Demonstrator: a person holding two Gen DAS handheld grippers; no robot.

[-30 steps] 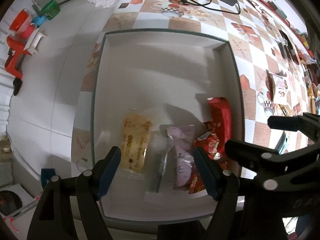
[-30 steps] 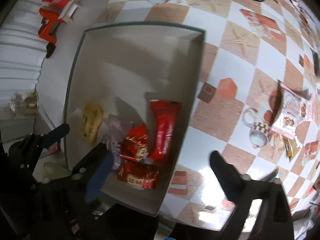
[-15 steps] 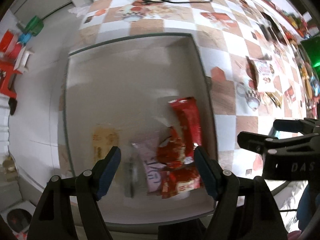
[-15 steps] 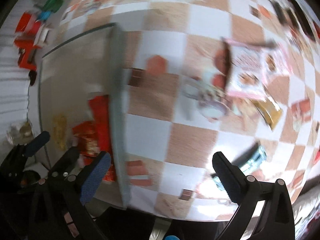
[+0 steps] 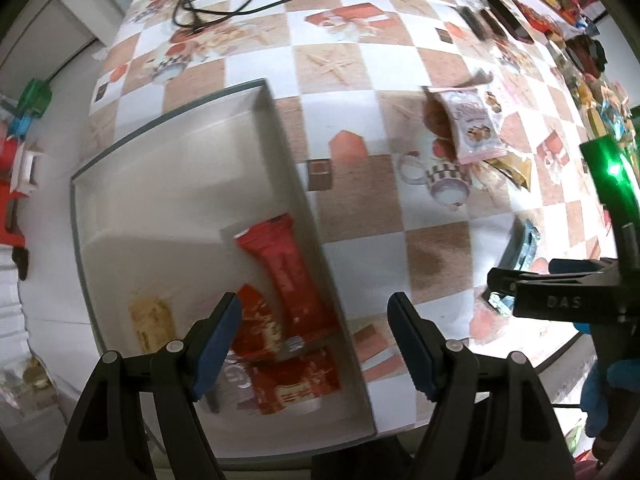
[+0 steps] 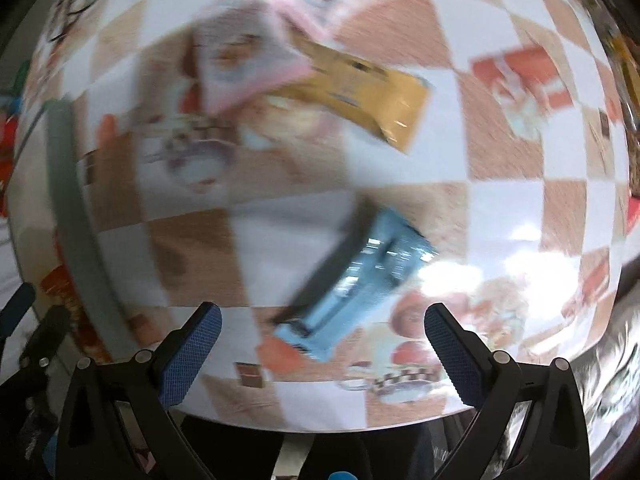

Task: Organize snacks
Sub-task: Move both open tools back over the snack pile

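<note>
Three loose packets lie outside the shallow grey cardboard tray (image 5: pixel 280 136), and those are what you have left to gather: a light-blue foil bar packet (image 6: pixel 356 280), a pink-and-white biscuit pouch (image 5: pixel 472 124) and a mustard-yellow flat sachet (image 6: pixel 368 92) tucked partly under the pouch. The blue bar lies nearest the tray's right wall; the pouch and sachet lie further out from that wall.

Your right gripper (image 6: pixel 320 344) hangs over the blue bar with its jaws wide and nothing between the pads. The bar lies slantwise to the jaw line, so if you close as you stand, you are likely to pinch one corner and let it swing or slip. The right wrist view is badly smeared, which suggests a fast hand; come down at that pace and you may knock the slick wrapper across the glossy checked tablecloth (image 5: pixel 360 220) and off the near edge.

Your left gripper (image 5: pixel 314 328) straddles the tray's right wall, jaws wide and empty. Lower it there and a finger may catch the rim and shove the tray. Inside, the long red wrapped bar (image 5: pixel 288 268) and the smaller red packets (image 5: pixel 296 380) crowd that wall, so a careless drop could land on the rim.
</note>
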